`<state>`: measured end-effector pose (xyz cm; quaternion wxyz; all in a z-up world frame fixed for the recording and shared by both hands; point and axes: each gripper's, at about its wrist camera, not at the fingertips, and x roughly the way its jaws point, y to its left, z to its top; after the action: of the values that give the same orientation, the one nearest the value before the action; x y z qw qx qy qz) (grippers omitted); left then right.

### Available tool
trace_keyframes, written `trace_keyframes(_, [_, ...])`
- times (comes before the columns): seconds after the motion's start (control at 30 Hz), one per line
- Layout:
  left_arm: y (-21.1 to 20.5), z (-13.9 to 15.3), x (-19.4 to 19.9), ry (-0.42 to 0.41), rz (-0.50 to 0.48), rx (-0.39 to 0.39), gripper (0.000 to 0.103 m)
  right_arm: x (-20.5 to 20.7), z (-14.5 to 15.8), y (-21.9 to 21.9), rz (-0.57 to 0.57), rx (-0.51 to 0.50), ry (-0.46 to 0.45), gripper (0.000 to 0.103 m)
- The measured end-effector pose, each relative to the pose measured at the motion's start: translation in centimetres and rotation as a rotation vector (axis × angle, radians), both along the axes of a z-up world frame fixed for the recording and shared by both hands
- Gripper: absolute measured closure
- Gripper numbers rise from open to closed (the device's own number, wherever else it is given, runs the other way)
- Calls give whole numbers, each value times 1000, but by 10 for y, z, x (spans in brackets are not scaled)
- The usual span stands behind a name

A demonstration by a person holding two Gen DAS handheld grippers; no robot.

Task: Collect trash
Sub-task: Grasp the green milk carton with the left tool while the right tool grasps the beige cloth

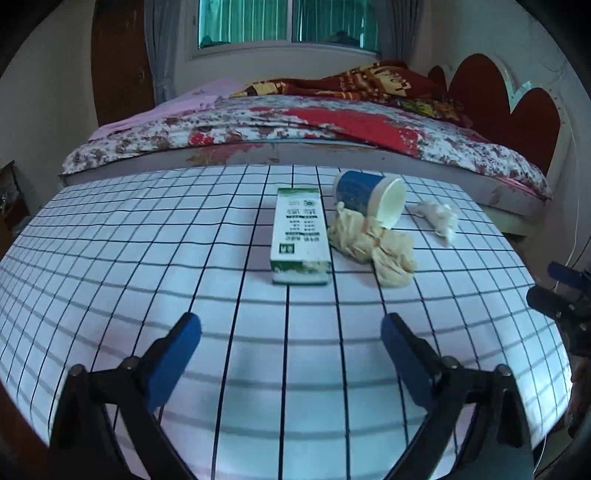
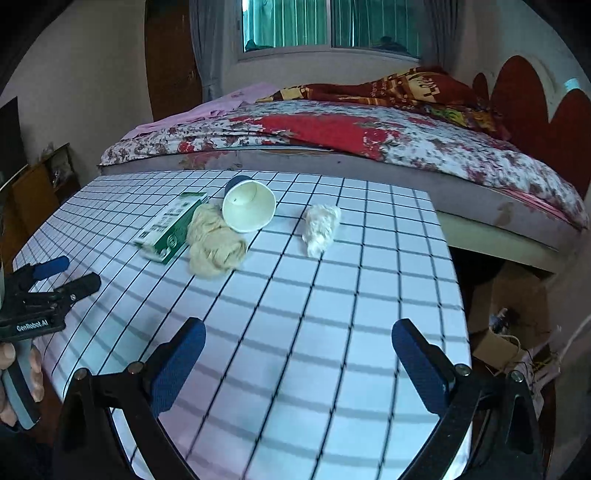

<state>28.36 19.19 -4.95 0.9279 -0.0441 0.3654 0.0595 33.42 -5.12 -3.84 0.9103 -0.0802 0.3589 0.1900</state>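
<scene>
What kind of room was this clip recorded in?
Most likely a bedroom: a bed with a floral cover and red scalloped headboard stands under a curtained window, right behind the grid-cloth table.

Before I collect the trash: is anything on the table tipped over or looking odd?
Yes. The paper cup lies on its side, its mouth empty, resting against the beige crumpled wad. Nothing appears spilled.
</scene>
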Motion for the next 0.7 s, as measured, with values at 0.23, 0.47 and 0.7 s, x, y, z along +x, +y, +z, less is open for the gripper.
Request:
trace_keyframes(0.23, [2, -16, 48, 34, -31, -6, 16, 44, -8, 29, 68, 5, 26, 11])
trace_keyframes(0.47, [10, -34, 89, 102, -51, -54, 40, 68, -25, 65, 170, -16, 61, 12])
trace_keyframes(0.7, [21, -35, 73, 72, -43, -32, 48, 84, -46, 105, 229, -48, 88, 12])
